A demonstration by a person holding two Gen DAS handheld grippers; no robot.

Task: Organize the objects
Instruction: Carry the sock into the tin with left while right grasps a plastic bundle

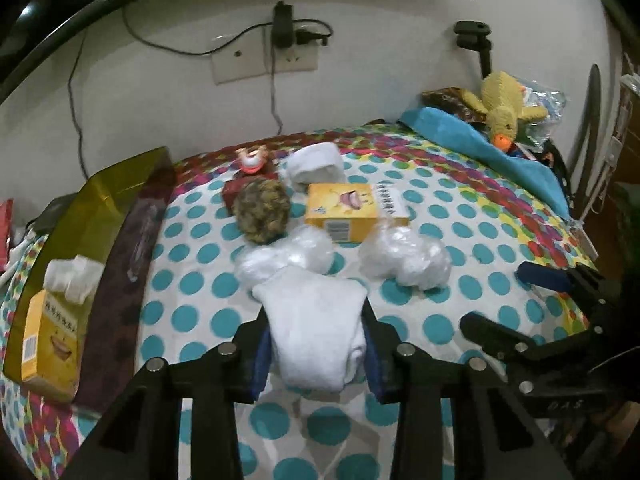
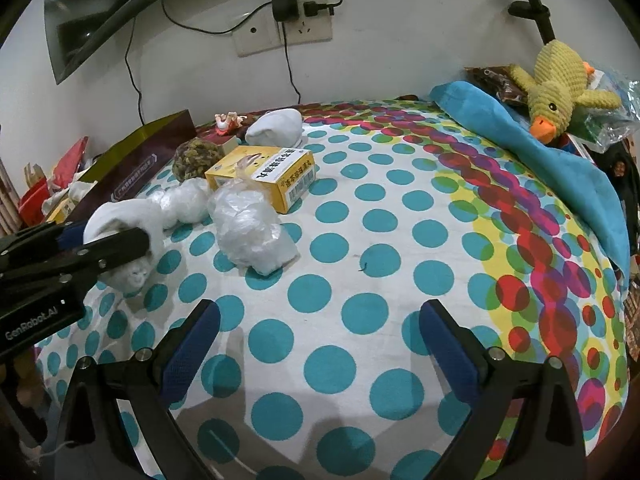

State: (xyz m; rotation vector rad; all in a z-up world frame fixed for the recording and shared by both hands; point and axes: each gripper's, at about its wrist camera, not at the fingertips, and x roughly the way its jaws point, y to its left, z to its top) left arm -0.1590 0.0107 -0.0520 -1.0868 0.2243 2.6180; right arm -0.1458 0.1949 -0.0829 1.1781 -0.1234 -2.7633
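At the far left edge of the polka-dot table [image 1: 432, 320], an open gold-lined bag [image 1: 96, 208] holds an upright yellow box [image 1: 48, 344] and a bit of crumpled white tissue [image 1: 70, 278]. Beside the bag's dark flap, further in, lie a small pink-and-white figurine [image 1: 252, 158], a mottled brown-green ball [image 1: 262, 212] and a rolled white sock [image 1: 318, 168] near the wall.

In front of these a second yellow box [image 1: 352, 210] lies flat, with two crumpled clear plastic bags [image 1: 404, 260] just before it, one to each side.

The left gripper [image 1: 316, 344] has its blue-padded fingers [image 1: 262, 360] pressed in on a folded white cloth bundle [image 1: 316, 332], which sits between them at the near middle of the table, touching the left-hand plastic bag (the right wrist view shows the same bundle pinched from the side and bulging out below the finger).

The right gripper [image 2: 320, 344] hangs over bare dotted cloth with its jaws spread wide and nothing between them; its dark fingers also reach into the left wrist view from the right edge.

At the far right corner a blue towel [image 2: 532, 140] slopes down the table's edge, and a yellow plush duck [image 2: 556, 80] with an orange beak lies on top of it, with shiny wrappers [image 2: 616, 108] behind it.
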